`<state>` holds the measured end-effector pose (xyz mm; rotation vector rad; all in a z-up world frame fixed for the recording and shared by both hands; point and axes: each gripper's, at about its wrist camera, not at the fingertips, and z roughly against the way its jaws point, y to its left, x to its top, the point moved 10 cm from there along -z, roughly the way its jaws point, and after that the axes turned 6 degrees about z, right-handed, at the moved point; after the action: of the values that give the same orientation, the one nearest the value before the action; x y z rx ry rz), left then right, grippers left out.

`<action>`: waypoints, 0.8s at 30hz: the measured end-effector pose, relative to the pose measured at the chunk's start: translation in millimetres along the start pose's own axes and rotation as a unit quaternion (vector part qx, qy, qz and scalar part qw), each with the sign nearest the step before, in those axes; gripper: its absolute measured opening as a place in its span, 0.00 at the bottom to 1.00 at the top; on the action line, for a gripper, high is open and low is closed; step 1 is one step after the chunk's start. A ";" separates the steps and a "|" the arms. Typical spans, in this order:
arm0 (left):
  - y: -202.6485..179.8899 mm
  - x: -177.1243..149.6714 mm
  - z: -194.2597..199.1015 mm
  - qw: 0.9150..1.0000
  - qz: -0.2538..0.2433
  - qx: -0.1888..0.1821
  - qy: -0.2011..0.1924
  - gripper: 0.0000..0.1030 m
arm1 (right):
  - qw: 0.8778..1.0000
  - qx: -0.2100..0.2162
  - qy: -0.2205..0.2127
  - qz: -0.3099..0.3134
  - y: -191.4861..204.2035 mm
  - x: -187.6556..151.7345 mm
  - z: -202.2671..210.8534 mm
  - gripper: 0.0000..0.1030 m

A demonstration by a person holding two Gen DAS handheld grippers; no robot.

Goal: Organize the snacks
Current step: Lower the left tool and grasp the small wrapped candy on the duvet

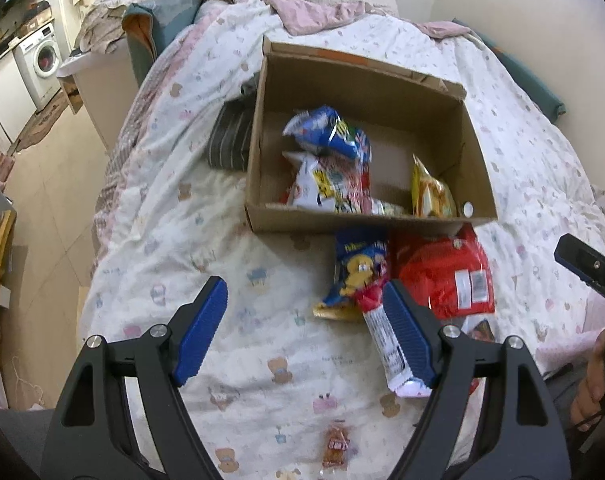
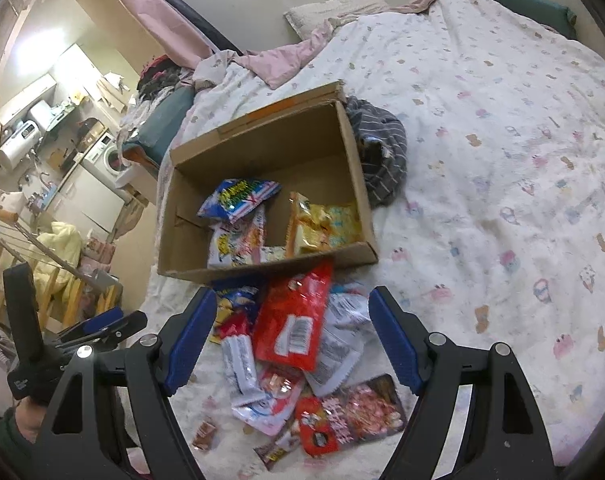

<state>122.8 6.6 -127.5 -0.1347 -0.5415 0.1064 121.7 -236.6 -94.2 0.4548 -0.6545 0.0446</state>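
While box [image 1: 366, 220] on bed [image 2: 502, 160] already has few snack bags [image 2: 238, 196], approx half remain: loose pile [image 2: 294, 320] lies just in front of box. Left claw [image 1: 306, 332] and right claw [image 2: 292, 340] both spread, empty.

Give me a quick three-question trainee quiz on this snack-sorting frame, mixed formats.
1. True or false: the cardboard box is empty.
2. Multiple choice: the big red packet lies (A) inside the box, (B) on the bedspread in front of the box, (C) between closed jaws.
3. Short answer: what does the left hand-held gripper hold?

Key
1. False: several packets lie inside, including a blue packet and a yellow packet.
2. B.
3. Nothing; its jaws stand open, like those of the right hand-held gripper.
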 end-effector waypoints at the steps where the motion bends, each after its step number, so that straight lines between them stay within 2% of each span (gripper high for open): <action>1: -0.7 -2.6 -2.0 1.000 -0.002 0.000 0.004 0.75 | 1.000 -0.002 0.003 -0.002 -3.8 -3.1 1.1 0.78; 6: 7.6 -17.7 -16.9 0.999 0.011 0.009 0.040 0.75 | 1.000 -0.011 0.008 -0.023 -23.0 -12.9 7.8 0.78; 10: 20.9 -37.8 -34.5 0.995 0.030 0.018 0.095 0.75 | 0.999 -0.009 0.006 -0.041 -30.7 -12.6 9.8 0.78; 14: 24.1 -69.8 -53.4 0.986 0.025 0.025 0.162 0.75 | 0.999 -0.007 0.013 -0.044 -28.2 -13.2 4.8 0.78; 19: 1.3 -120.6 -59.1 0.969 -0.004 -0.018 0.248 0.75 | 0.999 -0.012 0.020 -0.031 -21.4 -14.8 0.2 0.78; 22: -10.0 -143.1 -55.8 0.963 -0.034 -0.022 0.267 0.73 | 0.999 -0.016 0.023 -0.025 -19.9 -16.1 -1.9 0.78; 24: -14.6 -154.2 -55.5 0.959 -0.045 -0.025 0.280 0.65 | 0.999 -0.018 0.026 -0.025 -21.0 -17.0 -3.1 0.78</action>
<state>21.3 -34.3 -250.3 -0.1810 0.0164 -0.0358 113.7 -252.5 -114.8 0.4334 -0.5916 -0.0025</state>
